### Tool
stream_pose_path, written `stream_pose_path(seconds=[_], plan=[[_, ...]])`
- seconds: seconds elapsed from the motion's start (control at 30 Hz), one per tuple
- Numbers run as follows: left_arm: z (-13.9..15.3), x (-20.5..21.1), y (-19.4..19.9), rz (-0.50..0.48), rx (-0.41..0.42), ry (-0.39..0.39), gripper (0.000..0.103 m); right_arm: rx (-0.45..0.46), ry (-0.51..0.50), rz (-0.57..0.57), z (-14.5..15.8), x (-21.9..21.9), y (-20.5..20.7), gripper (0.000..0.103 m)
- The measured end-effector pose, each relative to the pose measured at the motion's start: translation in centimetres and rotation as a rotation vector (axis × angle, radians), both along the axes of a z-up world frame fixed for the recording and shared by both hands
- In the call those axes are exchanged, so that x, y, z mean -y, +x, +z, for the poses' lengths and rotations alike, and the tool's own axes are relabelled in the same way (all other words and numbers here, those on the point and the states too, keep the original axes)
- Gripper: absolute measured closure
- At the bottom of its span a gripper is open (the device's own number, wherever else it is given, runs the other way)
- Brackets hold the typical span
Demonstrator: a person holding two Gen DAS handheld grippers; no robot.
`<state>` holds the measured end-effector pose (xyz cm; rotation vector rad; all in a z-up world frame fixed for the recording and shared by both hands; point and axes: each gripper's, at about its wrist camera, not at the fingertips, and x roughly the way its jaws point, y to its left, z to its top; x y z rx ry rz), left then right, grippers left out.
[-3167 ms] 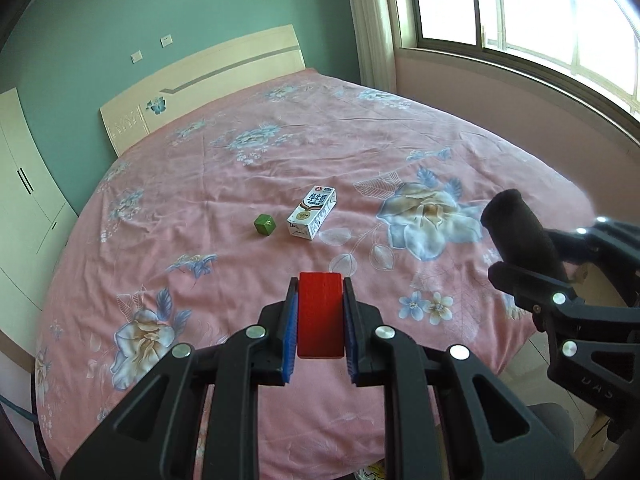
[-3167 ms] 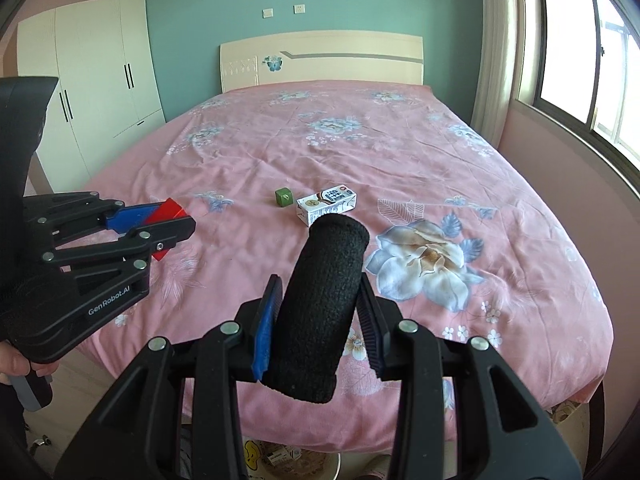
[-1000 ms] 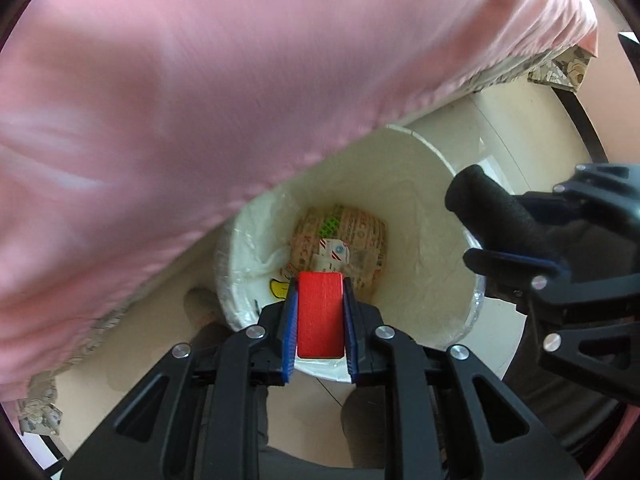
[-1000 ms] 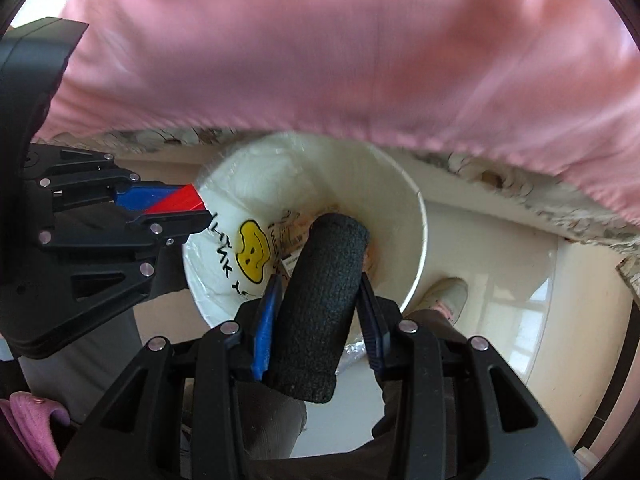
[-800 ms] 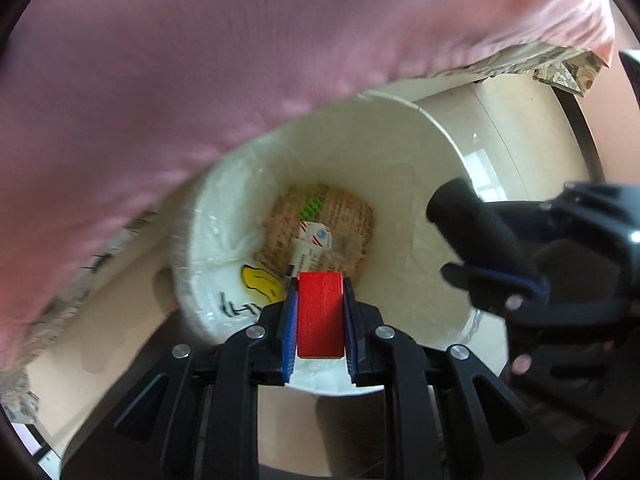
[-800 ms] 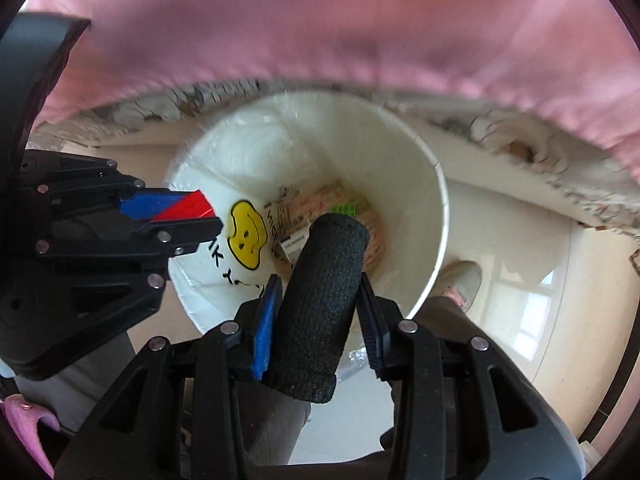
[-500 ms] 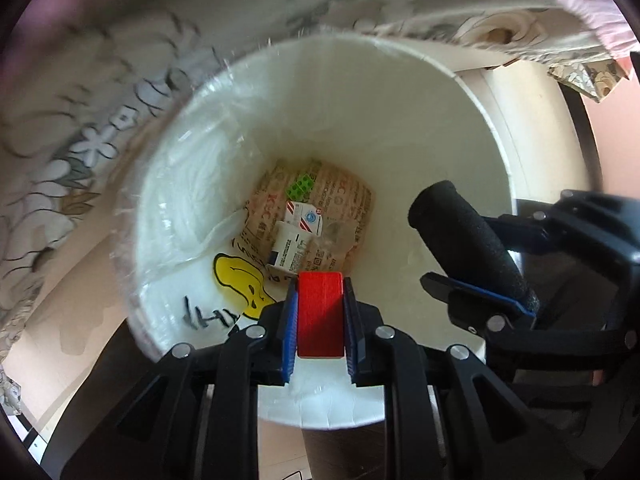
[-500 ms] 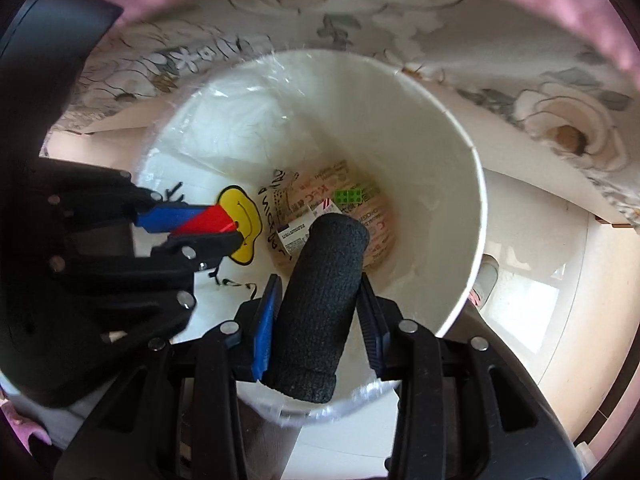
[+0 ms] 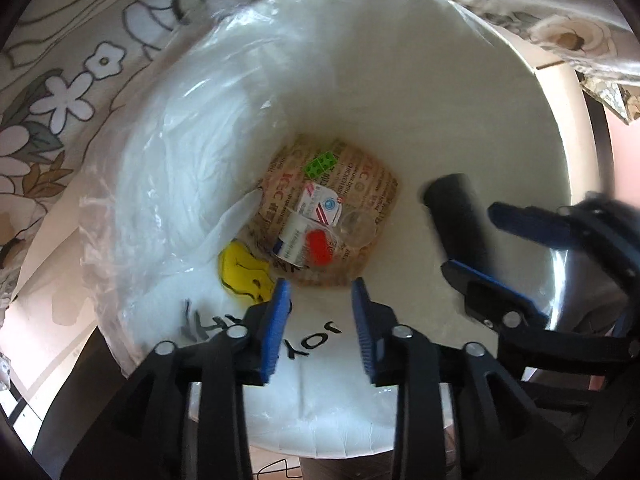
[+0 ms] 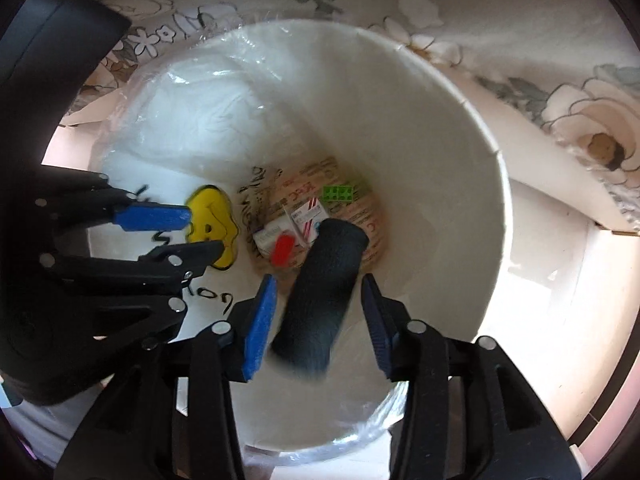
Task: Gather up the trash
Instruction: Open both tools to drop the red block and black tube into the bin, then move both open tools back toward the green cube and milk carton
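while both grippers' fingers have just been opening over the white bin [image 9: 400, 92], let the black roll [image 10: 324, 288] drop clear like the red block [image 9: 319, 246].

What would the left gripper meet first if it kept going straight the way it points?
Probably the left gripper would meet the small red block on the printed paper at the bottom of the white bin; depth is unclear.

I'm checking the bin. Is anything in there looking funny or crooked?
Only the black roll: it hangs tilted and blurred between the open right gripper, over the bin, mid-drop. The red block already lies at the bottom below the open left gripper. Nothing spilled.
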<state>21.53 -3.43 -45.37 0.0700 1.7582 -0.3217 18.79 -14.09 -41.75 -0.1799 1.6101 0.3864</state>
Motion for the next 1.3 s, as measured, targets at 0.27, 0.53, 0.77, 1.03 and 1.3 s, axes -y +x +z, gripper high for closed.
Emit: stream_pose_path(seconds=[0.27, 0.53, 0.77, 1.03, 1.3], plan=[[0.5, -0.3, -0.5, 0.006, 0.011, -0.007, 0.06, 0.028, -0.001, 0.018, 1.6, 0.1, -0.4, 0.054], [3.2, -0.1, -2.5, -0.024, 0.041, -0.012, 0.059, 0.067, -0.015, 0.054, 3.4, -0.3, -2.1, 0.05], [6.3, -0.6, -5.2, -0.042, 0.077, -0.019, 0.054, 0.121, -0.002, 0.037, 7.2, 0.6, -3.6, 0.05], [11.1, -0.6, -8.8, -0.115, 0.171, -0.027, 0.052, 0.213, -0.009, 0.047, 11.9, 1.7, -5.8, 0.048], [17.9, 0.0, -10.1, -0.18, 0.335, -0.031, 0.048, 0.311, 0.025, 0.035, 17.3, 2.6, -7.5, 0.045]])
